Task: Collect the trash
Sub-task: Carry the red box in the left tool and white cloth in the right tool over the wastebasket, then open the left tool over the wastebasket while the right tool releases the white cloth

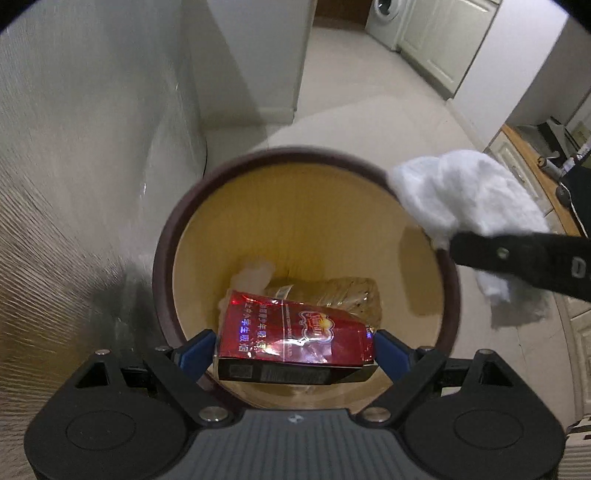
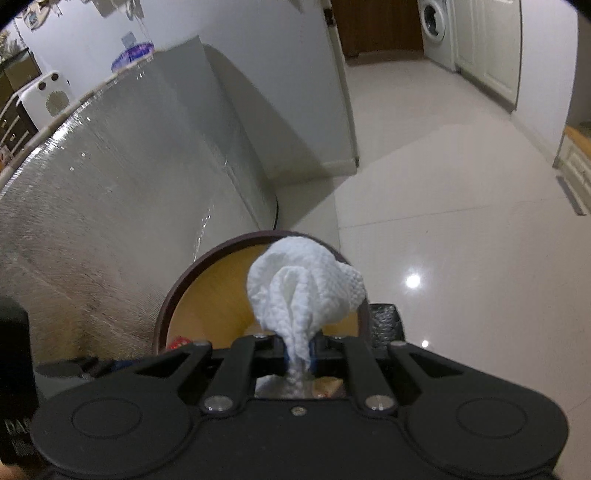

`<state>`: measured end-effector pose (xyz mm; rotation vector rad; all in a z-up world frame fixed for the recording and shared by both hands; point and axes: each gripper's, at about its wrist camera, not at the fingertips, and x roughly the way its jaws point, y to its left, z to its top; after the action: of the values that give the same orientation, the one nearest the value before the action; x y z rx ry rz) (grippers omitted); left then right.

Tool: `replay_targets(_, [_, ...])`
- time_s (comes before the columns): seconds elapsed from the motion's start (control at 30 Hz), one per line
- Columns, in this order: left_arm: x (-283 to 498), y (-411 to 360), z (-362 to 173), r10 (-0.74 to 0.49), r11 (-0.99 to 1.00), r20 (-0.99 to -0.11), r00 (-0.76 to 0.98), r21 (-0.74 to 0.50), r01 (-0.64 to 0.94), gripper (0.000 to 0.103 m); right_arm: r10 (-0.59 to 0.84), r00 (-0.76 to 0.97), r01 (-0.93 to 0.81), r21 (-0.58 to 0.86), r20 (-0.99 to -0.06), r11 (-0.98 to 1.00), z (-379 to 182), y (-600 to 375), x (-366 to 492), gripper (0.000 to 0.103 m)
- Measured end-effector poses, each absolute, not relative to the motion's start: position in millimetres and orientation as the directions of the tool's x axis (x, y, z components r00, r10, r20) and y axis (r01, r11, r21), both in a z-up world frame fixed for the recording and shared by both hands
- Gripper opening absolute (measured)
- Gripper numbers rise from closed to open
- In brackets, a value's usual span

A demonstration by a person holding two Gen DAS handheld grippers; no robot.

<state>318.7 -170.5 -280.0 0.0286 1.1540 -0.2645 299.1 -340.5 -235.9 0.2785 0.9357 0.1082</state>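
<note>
Hovering over the round waste bin (image 1: 168, 258), the left gripper (image 1: 295, 345) is seen with its blue-padded fingers (image 1: 195, 350) spread wide, and a red cigarette pack (image 1: 291, 332) lies between them above the bin's mouth. Whether the pads actually press on the pack's ends cannot be told; they sit right at its two sides. Deeper in the bin, at about 12 o'clock from the pack, a crinkled clear wrapper (image 1: 340, 295) and a pale crumpled wad (image 1: 253, 275) are visible on the yellow bottom.

Over at 2 o'clock of the bin rim, the right gripper (image 1: 454, 243) is shown reaching in from the right edge of the left wrist view, and a white paper towel (image 1: 465, 192) is bunched around its tip. From the right wrist view, that gripper (image 2: 298, 356) is pressed together, pinching the paper towel (image 2: 303, 288) by a twisted neck, the bulk of the towel ballooning out beyond the fingertips. The towel is held above the bin (image 2: 221, 254), toward its right rim.

A silvery textured panel (image 2: 122, 192) stands just left of the bin, and a pale tiled floor (image 2: 443, 221) stretches away at 1 o'clock toward a washing machine (image 2: 434, 27).
</note>
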Motion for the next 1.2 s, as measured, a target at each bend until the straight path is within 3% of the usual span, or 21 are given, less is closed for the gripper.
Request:
replay_targets(0.3, [327, -185, -303, -0.21, 0.954, -0.916, 0.341, -0.116, 0.275, 0.091, 0.251, 0.52, 0.004, 0.296, -0.816, 0.955, -279, -311, 348, 0.015])
replay_targets(0.4, [328, -189, -306, -0.213, 0.946, -0.915, 0.342, -0.106, 0.305, 0.093, 0.261, 0.515, -0.008, 0.3, -0.816, 0.954, -287, -305, 358, 0.022])
replay_targets(0.43, [329, -190, -307, -0.215, 0.944, -0.917, 0.337, -0.106, 0.313, 0.095, 0.265, 0.525, -0.01, 0.306, -0.809, 0.952, -288, -305, 361, 0.028])
replay_targets(0.47, [329, -190, -308, -0.214, 0.943, -0.918, 0.333, -0.105, 0.317, 0.101, 0.273, 0.54, -0.01, 0.318, -0.796, 0.948, -288, -307, 362, 0.042])
replay_targets(0.53, [329, -191, -309, -0.206, 0.942, -0.918, 0.338, -0.093, 0.322, 0.103, 0.264, 0.564, 0.015, 0.33, -0.782, 0.944, -288, -311, 362, 0.068])
replay_targets(0.57, [329, -191, -310, -0.202, 0.942, -0.92, 0.337, -0.088, 0.323, 0.103, 0.256, 0.57, 0.022, 0.327, -0.781, 0.945, -288, -313, 362, 0.07])
replay_targets(1.2, [307, -194, -294, -0.212, 0.948, -0.918, 0.336, -0.111, 0.297, 0.103, 0.242, 0.519, 0.006, 0.287, -0.82, 0.958, -273, -328, 322, 0.082])
